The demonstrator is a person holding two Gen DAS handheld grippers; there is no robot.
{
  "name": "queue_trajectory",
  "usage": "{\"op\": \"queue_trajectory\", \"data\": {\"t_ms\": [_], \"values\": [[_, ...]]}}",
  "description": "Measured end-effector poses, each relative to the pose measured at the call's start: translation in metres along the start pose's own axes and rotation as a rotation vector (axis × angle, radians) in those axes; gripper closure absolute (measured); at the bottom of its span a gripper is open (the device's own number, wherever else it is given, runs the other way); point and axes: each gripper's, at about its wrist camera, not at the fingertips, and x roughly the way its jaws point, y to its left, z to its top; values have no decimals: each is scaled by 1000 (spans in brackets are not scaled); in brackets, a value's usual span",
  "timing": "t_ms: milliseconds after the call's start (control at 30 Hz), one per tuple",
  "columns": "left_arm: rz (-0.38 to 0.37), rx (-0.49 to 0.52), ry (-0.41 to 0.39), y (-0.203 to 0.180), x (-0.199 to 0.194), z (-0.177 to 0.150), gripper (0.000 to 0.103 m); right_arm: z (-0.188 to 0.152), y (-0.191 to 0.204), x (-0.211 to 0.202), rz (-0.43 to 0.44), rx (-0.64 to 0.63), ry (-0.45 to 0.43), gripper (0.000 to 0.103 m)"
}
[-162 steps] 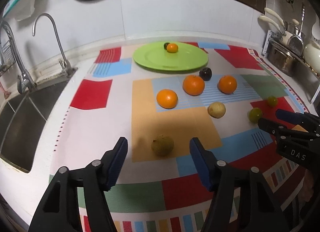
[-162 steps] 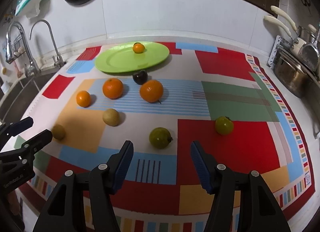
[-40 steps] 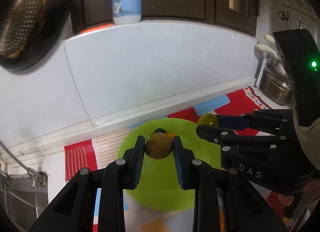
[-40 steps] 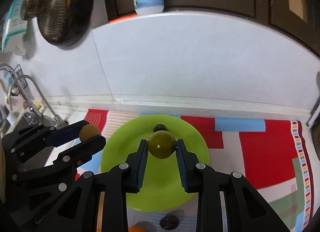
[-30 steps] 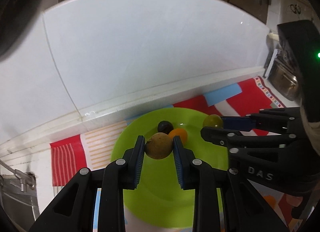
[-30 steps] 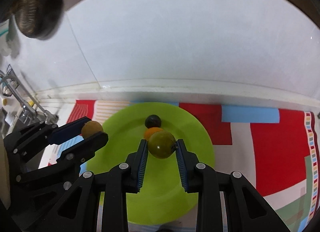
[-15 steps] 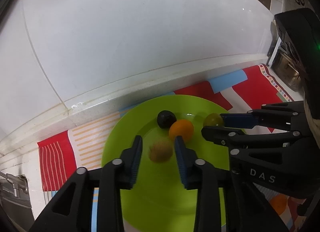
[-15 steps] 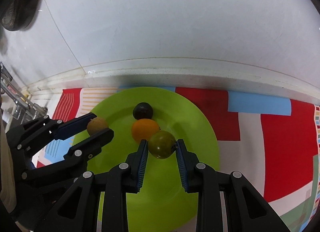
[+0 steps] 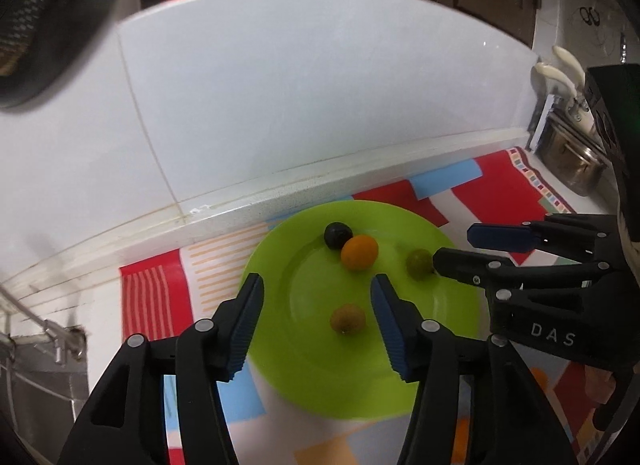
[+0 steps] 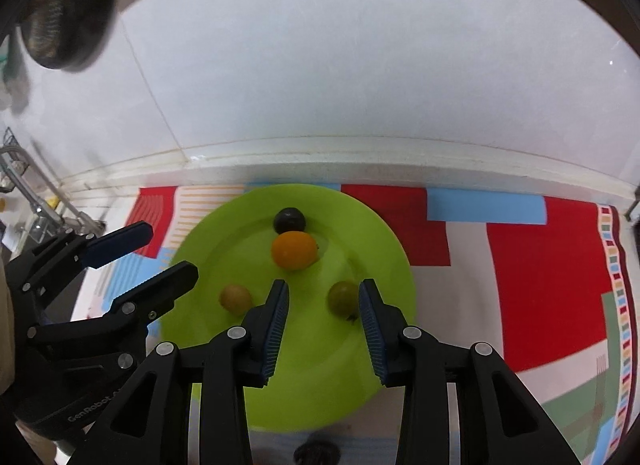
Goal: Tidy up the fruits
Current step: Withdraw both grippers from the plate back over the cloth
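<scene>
A green plate [image 9: 448,313] [image 10: 208,249] sits on the patterned mat by the back wall. On it lie a dark plum [image 9: 338,235] [image 10: 289,219], a small orange [image 9: 359,251] [image 10: 294,249], a brownish fruit [image 9: 347,318] [image 10: 235,298] and a green fruit [image 9: 419,263] [image 10: 343,298]. My left gripper [image 9: 316,301] is open above the brownish fruit, not touching it. My right gripper [image 10: 322,299] is open above the green fruit, which lies free between the fingers. Each gripper shows in the other's view, the right one [image 9: 464,245] and the left one [image 10: 168,249].
The white tiled wall and its ledge [image 9: 280,193] run just behind the plate. A sink edge and tap [image 9: 44,341] are at the left. A rack with pots [image 9: 572,161] stands at the right. Another dark fruit [image 10: 316,453] lies on the mat in front of the plate.
Both grippers have opened and let go of their fruits, which now lie on the plate. Both grippers have drawn back and up a little.
</scene>
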Motion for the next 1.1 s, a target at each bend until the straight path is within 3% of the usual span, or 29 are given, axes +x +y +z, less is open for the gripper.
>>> {"op": "queue_trajectory", "data": {"t_ms": [67, 367, 467, 700, 800, 1100], "values": [[7, -10, -20, -1, -15, -3, 43, -5, 3, -15, 10, 2, -26, 58], [47, -31, -98, -10, -78, -20, 32, -35, 15, -76, 2, -2, -130, 58], [63, -39, -122, -15, -98, -30, 31, -44, 17, -91, 3, -3, -155, 49], [84, -45, -169, -26, -136, -48, 25, -68, 23, -125, 10, -12, -195, 48], [89, -56, -185, -29, -150, -55, 24, -79, 25, -137, 10, -15, -212, 43], [126, -90, -210, -38, -181, -80, 23, -106, 37, -171, 12, -66, -269, 43]]}}
